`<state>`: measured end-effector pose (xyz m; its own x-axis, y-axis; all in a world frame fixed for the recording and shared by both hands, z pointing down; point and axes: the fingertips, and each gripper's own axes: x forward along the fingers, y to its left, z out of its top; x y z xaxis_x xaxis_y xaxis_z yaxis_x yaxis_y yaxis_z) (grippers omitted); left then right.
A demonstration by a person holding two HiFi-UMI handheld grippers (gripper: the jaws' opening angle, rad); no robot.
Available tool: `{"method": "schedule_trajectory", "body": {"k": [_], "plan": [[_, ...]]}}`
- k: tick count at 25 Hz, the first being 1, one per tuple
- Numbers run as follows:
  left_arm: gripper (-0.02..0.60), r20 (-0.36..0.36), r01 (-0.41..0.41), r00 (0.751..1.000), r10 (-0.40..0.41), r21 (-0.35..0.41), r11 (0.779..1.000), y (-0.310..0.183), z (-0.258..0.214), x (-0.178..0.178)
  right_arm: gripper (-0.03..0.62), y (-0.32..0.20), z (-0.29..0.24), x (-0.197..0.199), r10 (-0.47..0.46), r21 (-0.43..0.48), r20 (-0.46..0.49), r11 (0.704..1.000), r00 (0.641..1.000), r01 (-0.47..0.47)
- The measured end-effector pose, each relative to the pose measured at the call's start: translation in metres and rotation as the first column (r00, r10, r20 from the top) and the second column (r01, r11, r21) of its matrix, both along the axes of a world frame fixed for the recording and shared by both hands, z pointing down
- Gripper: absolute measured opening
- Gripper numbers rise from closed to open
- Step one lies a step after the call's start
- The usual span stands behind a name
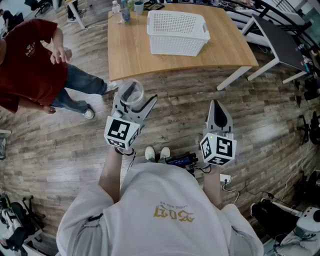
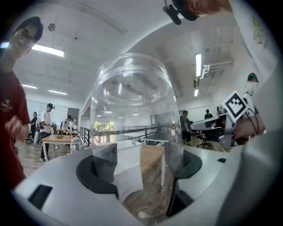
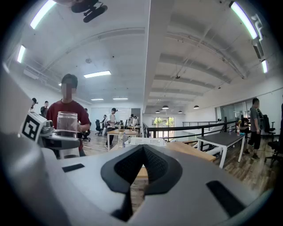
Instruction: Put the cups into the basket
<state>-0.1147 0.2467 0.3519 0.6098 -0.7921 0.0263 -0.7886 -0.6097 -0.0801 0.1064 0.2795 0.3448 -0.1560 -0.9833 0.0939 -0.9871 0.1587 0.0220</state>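
A clear plastic cup (image 1: 131,93) stands upright between the jaws of my left gripper (image 1: 133,103), which is shut on it over the wooden floor. In the left gripper view the cup (image 2: 132,132) fills the middle, with a dark pad (image 2: 98,174) pressed on each side. My right gripper (image 1: 218,116) is shut and holds nothing; its pads (image 3: 126,170) meet in the right gripper view. The white basket (image 1: 177,32) sits on the wooden table (image 1: 130,55) ahead, seen also as the basket (image 3: 146,141) far off in the right gripper view.
A person in a red shirt (image 1: 27,67) stands left of the table. Bottles and a small cup (image 1: 128,8) crowd the table's far left corner. A dark desk (image 1: 280,42) stands at the right. Cables and gear (image 1: 182,160) lie by my feet.
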Motion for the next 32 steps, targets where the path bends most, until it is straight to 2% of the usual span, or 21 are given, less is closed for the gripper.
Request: {"method": "schedule_trajectory", "body": {"k": [5,11,16,23,32], "plan": [[0.342,-0.046,-0.003,0.999,0.001,-0.045,0.999,0.032,0.004,0.029,0.009,-0.001,0.004,-0.004,-0.051,0.004,-0.007,0.999,0.999,0.051],[0.345,-0.06,0.037,0.997,-0.039,-0.042,0.998,0.028,0.0,0.023,0.009,-0.003,0.003,-0.013,-0.084,0.011,0.001,0.996,0.996,0.084],[0.347,-0.058,0.043,0.997,-0.045,-0.039,0.998,0.029,-0.002,0.028,0.011,0.0,0.001,-0.01,-0.12,0.049,0.083,0.992,0.989,0.116],[0.348,-0.06,0.071,0.995,-0.074,-0.045,0.996,0.033,0.001,0.046,0.011,0.004,0.004,0.007,-0.141,0.041,0.064,0.989,0.988,0.139],[0.348,-0.082,0.097,0.991,-0.102,-0.068,0.993,0.035,0.001,0.058,0.011,0.005,0.007,0.024,-0.149,0.034,0.086,0.989,0.985,0.146]]}}
